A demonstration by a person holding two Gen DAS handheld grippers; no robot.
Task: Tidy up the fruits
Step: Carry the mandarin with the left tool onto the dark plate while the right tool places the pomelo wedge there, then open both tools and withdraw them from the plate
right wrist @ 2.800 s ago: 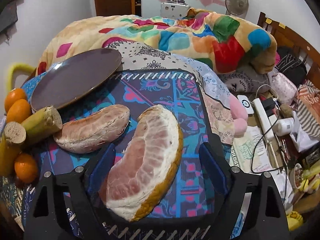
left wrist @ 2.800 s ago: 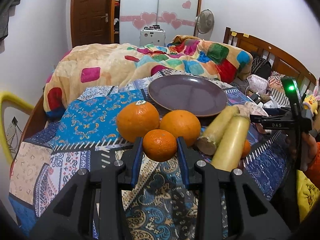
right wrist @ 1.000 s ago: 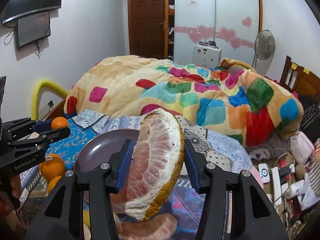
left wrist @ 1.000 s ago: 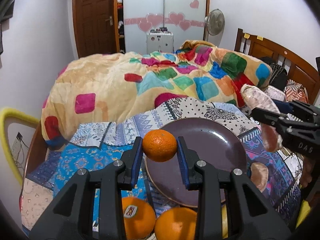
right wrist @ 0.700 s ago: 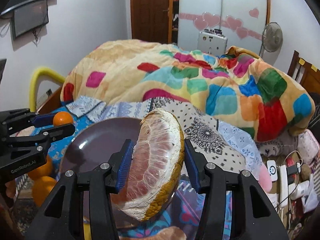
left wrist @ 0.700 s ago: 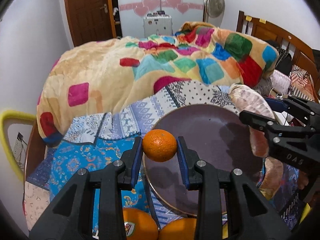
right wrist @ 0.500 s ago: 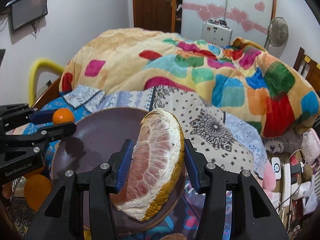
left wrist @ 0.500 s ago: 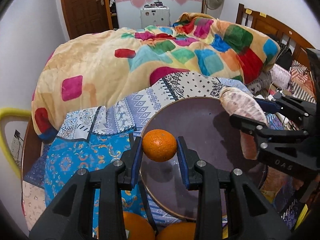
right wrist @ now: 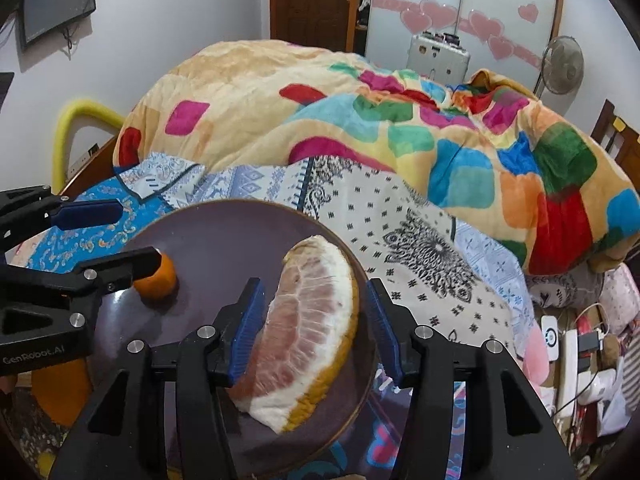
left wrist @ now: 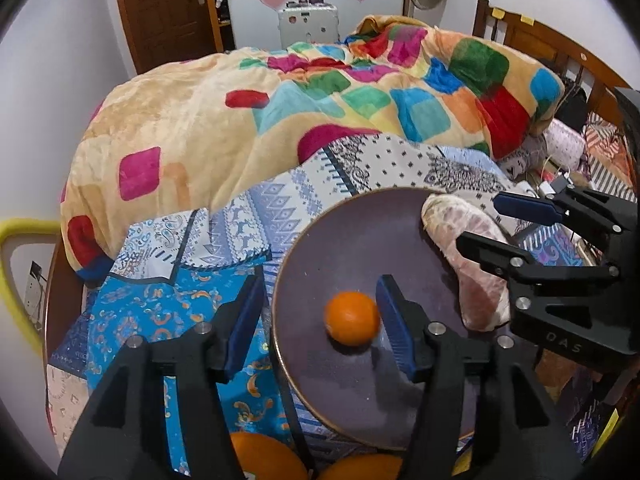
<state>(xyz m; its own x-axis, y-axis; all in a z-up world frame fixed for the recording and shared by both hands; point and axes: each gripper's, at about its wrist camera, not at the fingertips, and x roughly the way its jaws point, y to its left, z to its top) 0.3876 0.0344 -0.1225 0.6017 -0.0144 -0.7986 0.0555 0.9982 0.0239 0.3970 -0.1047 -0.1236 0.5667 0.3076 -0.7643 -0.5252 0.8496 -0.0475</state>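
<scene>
A dark purple plate (left wrist: 340,248) lies on the patterned cloth. A small orange (left wrist: 352,318) sits on the plate between the fingers of my left gripper (left wrist: 318,320). Those jaws are opening: the left pad stands well clear and the orange lies close by the right pad. My right gripper (right wrist: 314,320) straddles a peeled pomelo wedge (right wrist: 308,328). The wedge's lower end rests on the plate's (right wrist: 208,232) right side. It leans on the left pad, and a thin gap shows at the right pad. The orange (right wrist: 164,276) shows behind the left gripper (right wrist: 136,236).
Two larger oranges (left wrist: 264,456) (left wrist: 360,466) lie just in front of the plate. A bulky colourful quilt (left wrist: 320,100) rises behind it. Cables and small items (right wrist: 572,344) crowd the far right. A yellow rail (left wrist: 12,240) runs along the left.
Both grippers came down over the plate. The left jaws spread and the small orange dropped onto the plate. The pomelo wedge sank a little and now rests on the plate.
</scene>
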